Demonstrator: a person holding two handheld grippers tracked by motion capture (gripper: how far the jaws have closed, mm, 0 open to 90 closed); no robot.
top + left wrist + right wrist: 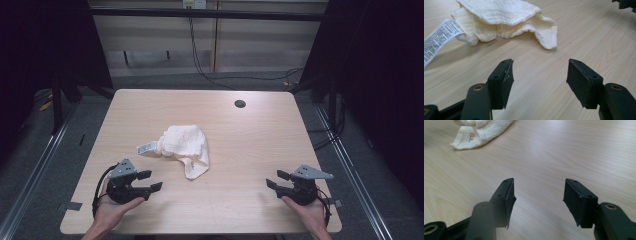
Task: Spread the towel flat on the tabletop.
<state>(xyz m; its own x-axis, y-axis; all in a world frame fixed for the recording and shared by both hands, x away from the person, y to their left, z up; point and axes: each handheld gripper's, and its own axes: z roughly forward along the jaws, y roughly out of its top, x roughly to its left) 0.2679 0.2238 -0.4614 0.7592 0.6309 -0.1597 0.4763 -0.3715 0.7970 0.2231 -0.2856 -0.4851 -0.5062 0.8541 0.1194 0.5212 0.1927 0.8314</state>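
Note:
A crumpled cream cloth [184,145] lies near the middle of the wooden table [250,150], with a white printed label [146,148] sticking out at its left. My left gripper [150,181] rests at the front left, open and empty, pointing toward the cloth. From the left gripper view the cloth [504,20] and its label [439,37] lie just beyond the open gripper [539,75]. At the front right my right gripper [278,180] is open with nothing between its fingers. The right gripper view shows a corner of the cloth [477,132] far off past the gripper [537,195].
A round dark cable hole [240,104] sits near the table's far edge. Black frame posts stand at both sides, and cables [210,70] run along the floor behind the table. The other gripper [626,3] peeks in at the top right of the left gripper view.

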